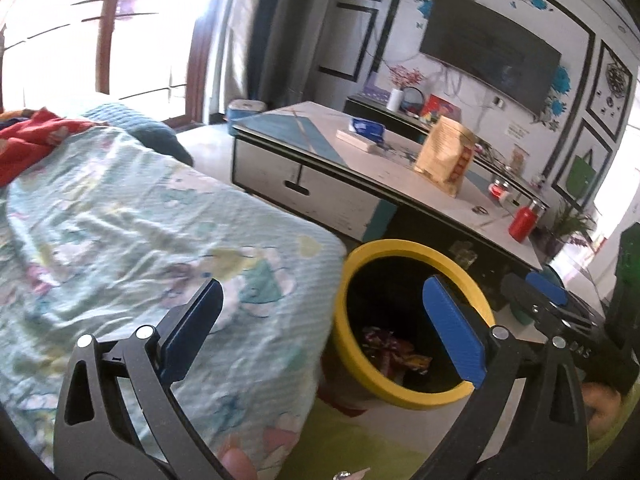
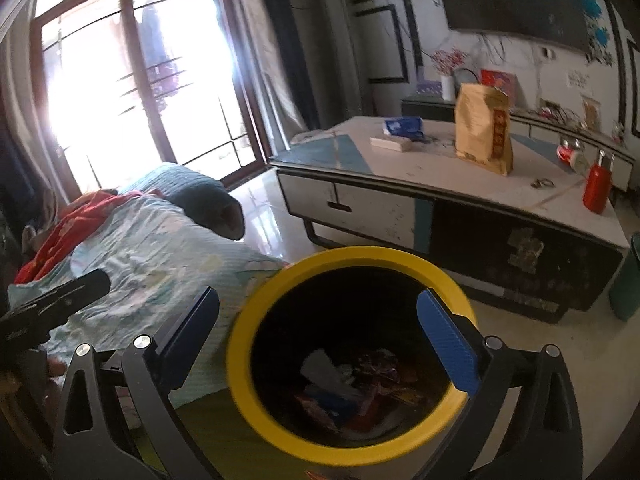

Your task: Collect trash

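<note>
A bin with a yellow rim (image 1: 400,246) stands on the floor between the bed and the low table. Several crumpled wrappers (image 1: 394,352) lie at its dark bottom. My left gripper (image 1: 324,332) hangs open and empty above the bin's left edge, one blue pad over the blanket and the other over the bin mouth. In the right wrist view the bin rim (image 2: 240,352) fills the lower middle, with wrappers and a white scrap (image 2: 348,376) inside. My right gripper (image 2: 320,340) is open and empty directly above the bin mouth.
A floral blanket (image 1: 140,220) covers the bed on the left. The low table (image 2: 440,184) behind the bin carries a tan paper bag (image 2: 484,132), a blue packet (image 2: 402,126) and a red bottle (image 2: 596,188). A green mat (image 1: 352,448) lies under the bin.
</note>
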The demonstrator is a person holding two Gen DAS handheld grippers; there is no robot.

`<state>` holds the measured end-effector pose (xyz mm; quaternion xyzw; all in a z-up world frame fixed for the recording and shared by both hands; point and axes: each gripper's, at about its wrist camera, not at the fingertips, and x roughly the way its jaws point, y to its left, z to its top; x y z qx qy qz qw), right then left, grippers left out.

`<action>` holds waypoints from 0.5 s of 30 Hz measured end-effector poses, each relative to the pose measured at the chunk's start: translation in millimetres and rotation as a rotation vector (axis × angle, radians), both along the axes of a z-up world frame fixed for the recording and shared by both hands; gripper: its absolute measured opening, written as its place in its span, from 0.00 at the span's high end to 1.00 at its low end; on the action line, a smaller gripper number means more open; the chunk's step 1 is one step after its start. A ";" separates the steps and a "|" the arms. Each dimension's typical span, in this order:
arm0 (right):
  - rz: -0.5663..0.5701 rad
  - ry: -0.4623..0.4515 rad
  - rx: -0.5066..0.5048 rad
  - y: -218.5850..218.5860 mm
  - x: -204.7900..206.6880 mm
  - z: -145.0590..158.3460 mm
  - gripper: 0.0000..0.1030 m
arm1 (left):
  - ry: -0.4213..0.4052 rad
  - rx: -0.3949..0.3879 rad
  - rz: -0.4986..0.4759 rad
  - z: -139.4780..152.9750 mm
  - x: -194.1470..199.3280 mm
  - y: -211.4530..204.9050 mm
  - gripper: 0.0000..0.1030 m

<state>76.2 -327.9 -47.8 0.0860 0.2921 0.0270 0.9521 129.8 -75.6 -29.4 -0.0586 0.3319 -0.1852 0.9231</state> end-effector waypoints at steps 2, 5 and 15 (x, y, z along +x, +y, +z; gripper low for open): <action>0.016 -0.016 -0.005 7.8 -2.3 2.6 0.06 | -0.012 0.009 0.027 1.6 -4.9 8.5 0.11; 0.035 -0.047 -0.008 20.9 -8.9 6.6 0.06 | -0.046 0.032 0.064 4.8 -14.1 19.6 0.11; 0.116 -0.141 -0.034 62.0 -28.1 21.0 0.06 | -0.138 0.090 0.168 14.9 -46.5 52.4 0.11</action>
